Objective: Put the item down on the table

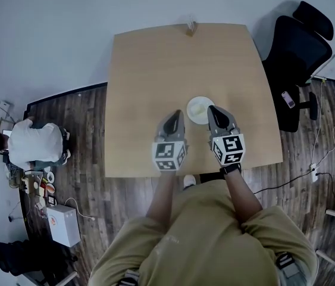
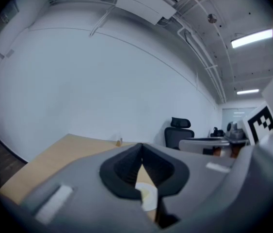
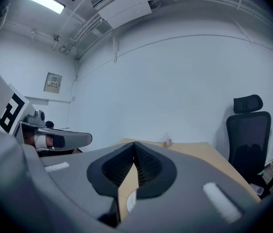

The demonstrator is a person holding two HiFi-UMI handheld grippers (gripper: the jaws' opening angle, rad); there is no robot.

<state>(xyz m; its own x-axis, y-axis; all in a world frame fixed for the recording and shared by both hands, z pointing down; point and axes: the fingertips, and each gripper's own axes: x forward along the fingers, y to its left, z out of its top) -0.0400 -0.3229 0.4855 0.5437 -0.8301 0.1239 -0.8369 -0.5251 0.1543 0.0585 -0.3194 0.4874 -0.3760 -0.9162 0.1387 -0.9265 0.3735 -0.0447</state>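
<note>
My left tool [image 2: 141, 147] has its jaws drawn together at the tips with nothing clamped. Through the narrow gap beneath the tips I see only the tabletop [image 1: 155, 70] and the white round item [image 1: 197, 107]. My right tool [image 3: 134, 145] is the same: jaws together at the tips, nothing held.

The item lies flat on the tabletop toward the near side, a little right of centre. It sits between the two tools, with the right tool's tip just over its right edge. I judge it is already set down, so what remains is getting clear of it cleanly.

To do that well, I would lift the right tool straight up before drawing it back toward me, so the jaw does not catch the rim and drag the item toward the near edge. The left tool is beside the item rather than over it, so it can come back directly. I cannot tell whether the right tip touches the item or hangs just above it, so I would move slowly. The small object [image 1: 191, 26] at the far edge is well apart and no concern.
</note>
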